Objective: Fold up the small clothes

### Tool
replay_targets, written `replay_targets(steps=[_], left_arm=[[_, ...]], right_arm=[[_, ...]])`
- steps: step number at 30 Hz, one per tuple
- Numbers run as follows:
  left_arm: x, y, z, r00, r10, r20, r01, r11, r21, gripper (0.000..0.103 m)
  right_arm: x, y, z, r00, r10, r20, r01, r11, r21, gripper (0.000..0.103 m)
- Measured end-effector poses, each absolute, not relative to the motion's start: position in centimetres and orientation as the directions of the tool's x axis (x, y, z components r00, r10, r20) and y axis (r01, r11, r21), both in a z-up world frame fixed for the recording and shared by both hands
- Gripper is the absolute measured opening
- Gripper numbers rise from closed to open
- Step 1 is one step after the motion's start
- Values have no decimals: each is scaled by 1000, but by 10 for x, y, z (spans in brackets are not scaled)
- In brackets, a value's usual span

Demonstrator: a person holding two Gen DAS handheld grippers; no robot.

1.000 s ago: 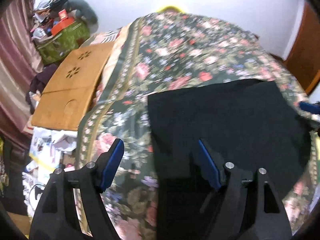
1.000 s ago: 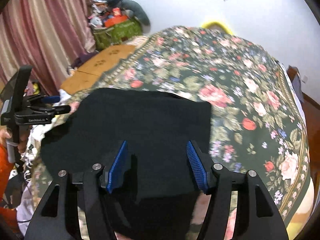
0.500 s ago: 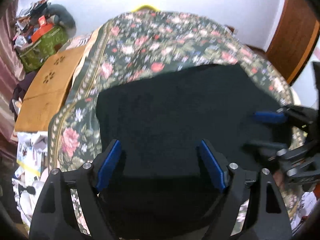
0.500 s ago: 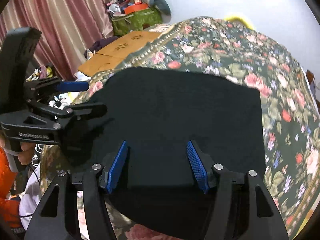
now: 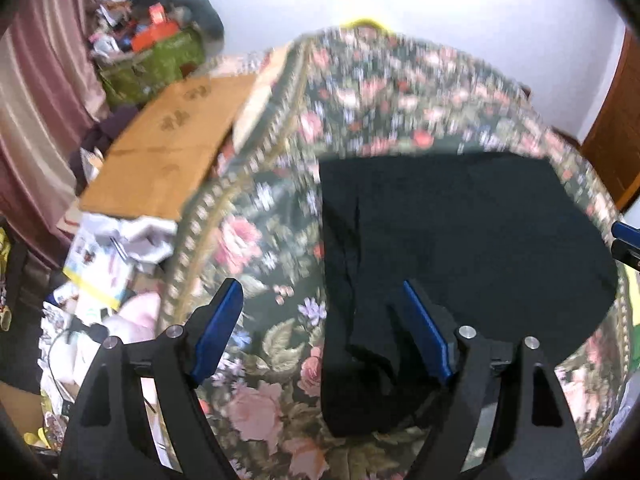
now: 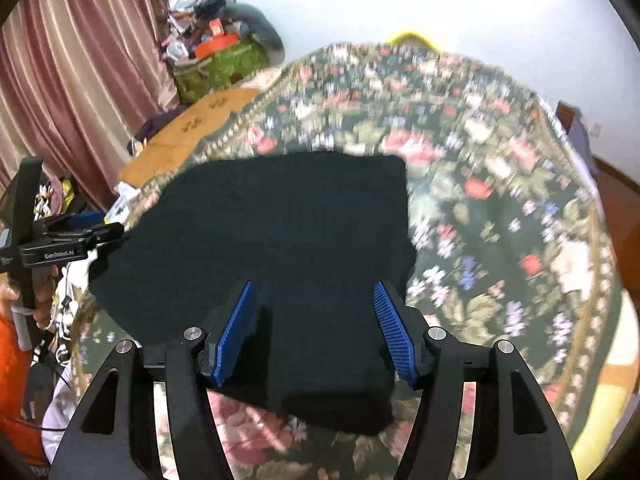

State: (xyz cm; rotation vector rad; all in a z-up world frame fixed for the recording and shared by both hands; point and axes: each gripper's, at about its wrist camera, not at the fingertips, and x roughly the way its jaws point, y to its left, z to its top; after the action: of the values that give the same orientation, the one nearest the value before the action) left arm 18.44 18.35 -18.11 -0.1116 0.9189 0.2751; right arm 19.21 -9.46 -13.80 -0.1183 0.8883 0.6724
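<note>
Half a second back the left gripper (image 5: 320, 332) hung squarely over the flat black cloth garment (image 5: 460, 232); now it has swung outward, its jaws straddling the garment's left edge, one finger over the dark floral bedspread (image 5: 260, 240). Both it and the right gripper (image 6: 314, 336) are spread wide, gripping nothing. The garment lies ahead of and under the right gripper's fingers (seemingly folded once already). Likely next: pinch that near-left edge and carry it across for another fold.
</note>
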Motion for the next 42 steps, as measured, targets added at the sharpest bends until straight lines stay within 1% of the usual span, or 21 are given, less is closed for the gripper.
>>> replay_targets(steps=[2,5,9,10,11,14,16,17,18,20,21,22,24,27,32,42], left_arm=[[173,177,-159,626,189,-756,-280,960,8,80],[153,158,-116,716,182,-673,-255,967,-9,80],[121,129,-57,827,161,-539,-200,980,-15,80],[108,119,-40,857,152,-492,-185,983,-18,80],[98,112,-28,877,146,-457,-174,984,-20,80],[63,90,3,929,124,-349,-143,989,-27,80],[39,77,19,955,122,-271,-135,990,-29,81],[28,71,24,964,117,-240,-127,992,-28,81],[19,67,27,970,115,-215,-123,992,-27,82],[0,56,32,979,119,-167,-124,992,-19,85],[-7,51,32,981,125,-152,-128,992,-14,87],[-12,47,33,981,129,-145,-131,991,-9,90],[-20,40,30,981,134,-138,-135,991,0,94],[-27,38,27,981,138,-140,-140,990,-10,103],[-26,40,24,977,126,-173,-133,991,-33,103],[-24,38,20,975,127,-185,-132,991,-19,103]], right_arm=[[181,-94,-116,485,507,-713,-600,786,152,58],[160,-95,-80,549,539,-639,-618,777,125,58],[123,-96,-35,620,575,-534,-644,761,71,59],[111,-97,-23,636,587,-502,-651,757,60,61],[102,-97,-14,650,594,-474,-654,755,49,65],[73,-103,12,702,606,-374,-651,759,7,69],[49,-109,27,732,613,-297,-643,766,-7,74],[42,-110,31,744,611,-269,-637,771,-10,81],[30,-112,35,758,610,-231,-629,777,-13,84],[17,-115,37,769,609,-195,-623,782,-13,84],[12,-115,37,772,608,-188,-620,784,-11,86],[7,-116,36,775,606,-180,-617,787,-7,88],[0,-117,33,783,600,-167,-608,794,3,103],[-5,-115,27,799,579,-163,-586,810,4,103],[-3,-115,23,791,580,-197,-586,810,29,103],[-10,-120,23,794,576,-195,-581,813,36,103]])
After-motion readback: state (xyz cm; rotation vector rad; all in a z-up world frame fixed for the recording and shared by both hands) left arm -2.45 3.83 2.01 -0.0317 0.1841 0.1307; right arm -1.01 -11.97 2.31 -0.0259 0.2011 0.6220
